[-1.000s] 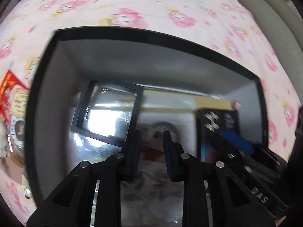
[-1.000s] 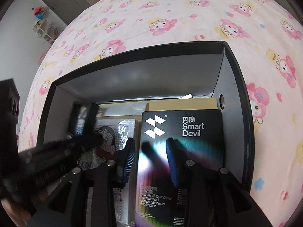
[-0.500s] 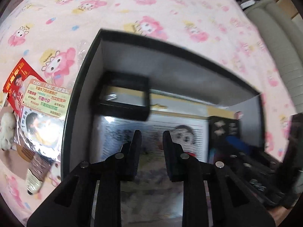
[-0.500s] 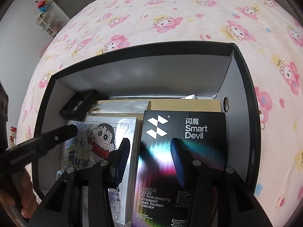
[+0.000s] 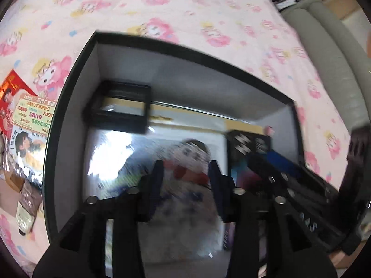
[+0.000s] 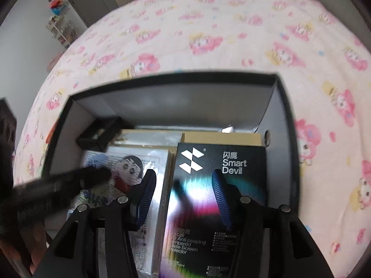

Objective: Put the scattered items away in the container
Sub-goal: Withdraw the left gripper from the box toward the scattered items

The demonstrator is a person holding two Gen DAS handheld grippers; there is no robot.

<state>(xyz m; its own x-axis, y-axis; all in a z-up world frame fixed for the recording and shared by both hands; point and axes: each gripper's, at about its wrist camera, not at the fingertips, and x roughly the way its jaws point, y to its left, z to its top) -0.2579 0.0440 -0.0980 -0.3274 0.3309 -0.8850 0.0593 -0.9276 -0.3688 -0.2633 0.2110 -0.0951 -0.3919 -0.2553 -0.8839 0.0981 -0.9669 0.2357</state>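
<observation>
On a pink cartoon-print bed (image 6: 231, 34) sits a black container (image 6: 285, 115). Both tools hang over it, jaws opening and pinching nothing: left tool (image 5: 185, 178) above a cartoon packet (image 6: 129, 162), right tool (image 6: 183, 187) above a Smart Devil box (image 6: 231, 162). Lifting straight up should avoid snagging them; loose packets (image 5: 27, 125) wait beside the container.

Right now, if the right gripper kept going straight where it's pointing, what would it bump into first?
Most likely the black Smart Devil box lying in the container. The right gripper points down at it, jaws opening with nothing between them. How far above it hangs is hard to tell.
</observation>
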